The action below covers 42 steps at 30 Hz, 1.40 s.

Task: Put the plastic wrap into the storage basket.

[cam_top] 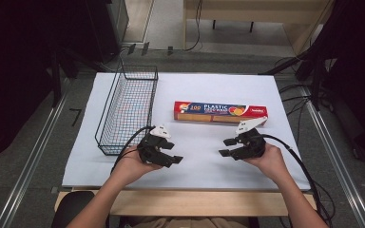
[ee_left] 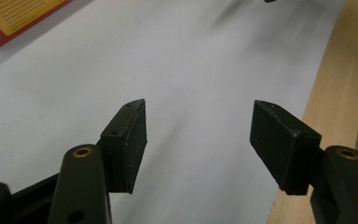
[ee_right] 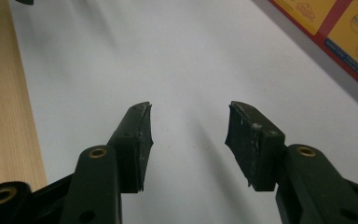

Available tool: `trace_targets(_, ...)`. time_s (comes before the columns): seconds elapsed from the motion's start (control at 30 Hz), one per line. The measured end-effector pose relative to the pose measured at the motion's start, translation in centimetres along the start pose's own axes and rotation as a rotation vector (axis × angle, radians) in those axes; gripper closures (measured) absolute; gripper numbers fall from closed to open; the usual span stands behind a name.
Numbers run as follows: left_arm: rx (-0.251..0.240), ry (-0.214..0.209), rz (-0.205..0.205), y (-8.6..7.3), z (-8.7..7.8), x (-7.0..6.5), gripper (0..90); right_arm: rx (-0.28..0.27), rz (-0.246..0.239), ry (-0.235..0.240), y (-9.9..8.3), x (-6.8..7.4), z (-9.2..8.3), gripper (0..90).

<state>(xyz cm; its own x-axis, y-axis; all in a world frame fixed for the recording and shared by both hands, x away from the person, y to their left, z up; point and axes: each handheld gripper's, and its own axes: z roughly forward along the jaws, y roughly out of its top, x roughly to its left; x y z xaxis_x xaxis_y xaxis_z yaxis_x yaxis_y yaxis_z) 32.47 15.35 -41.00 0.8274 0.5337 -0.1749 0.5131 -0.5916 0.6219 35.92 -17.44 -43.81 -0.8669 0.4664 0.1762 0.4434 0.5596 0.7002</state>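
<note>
A long red and blue box of plastic wrap [cam_top: 220,112] lies flat across the middle of the white sheet [cam_top: 266,90]. My left gripper [cam_top: 172,153] is held low over the sheet near the front edge, pointing right. Its jaws stand apart with only bare sheet between them [ee_left: 199,105]. My right gripper [cam_top: 224,147] faces it from the right, just in front of the box's right end. It is open too, with nothing between its fingers [ee_right: 189,106]. A corner of the box [ee_left: 14,18] appears at the top left of the left gripper view, and the box's side [ee_right: 340,32] at the top right of the right gripper view.
A black wire basket [cam_top: 139,67] stands along the sheet's left side with nothing in it. The table's wooden front edge [cam_top: 180,202] runs just behind both hands. Cables trail from both grippers, and more cables lie on the floor at the right.
</note>
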Motion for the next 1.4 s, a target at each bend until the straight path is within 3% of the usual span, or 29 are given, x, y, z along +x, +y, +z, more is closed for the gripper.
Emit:
trace_targets(0.5, -0.014, -0.005, 0.015, 0.0, -0.1, -0.3, 37.9, 0.011, 0.038, -0.015, 0.2, -0.4, -0.6, 44.7)
trace_targets(0.7, -0.005, -0.017, 0.015, 0.0, -0.2, -0.4, 37.3, 0.009, -0.027, -0.061, 0.8, -0.7, -1.5, 43.7)
trace_targets(0.9, -0.01, -0.027, 0.022, 0.0, -0.4, -0.6, 37.2, 0.004, -0.049, -0.086, 2.0, -1.7, -2.8, 43.2)
trace_targets(1.1, -0.022, -0.022, 0.029, 0.1, -0.7, -0.6, 37.2, 0.01, -0.082, -0.075, 3.4, -2.8, -4.4, 43.2)
trace_targets(1.4, -0.015, -0.02, 0.039, 0.1, -0.6, -0.7, 37.2, 0.04, -0.095, -0.076, 5.0, -4.9, -5.0, 42.2)
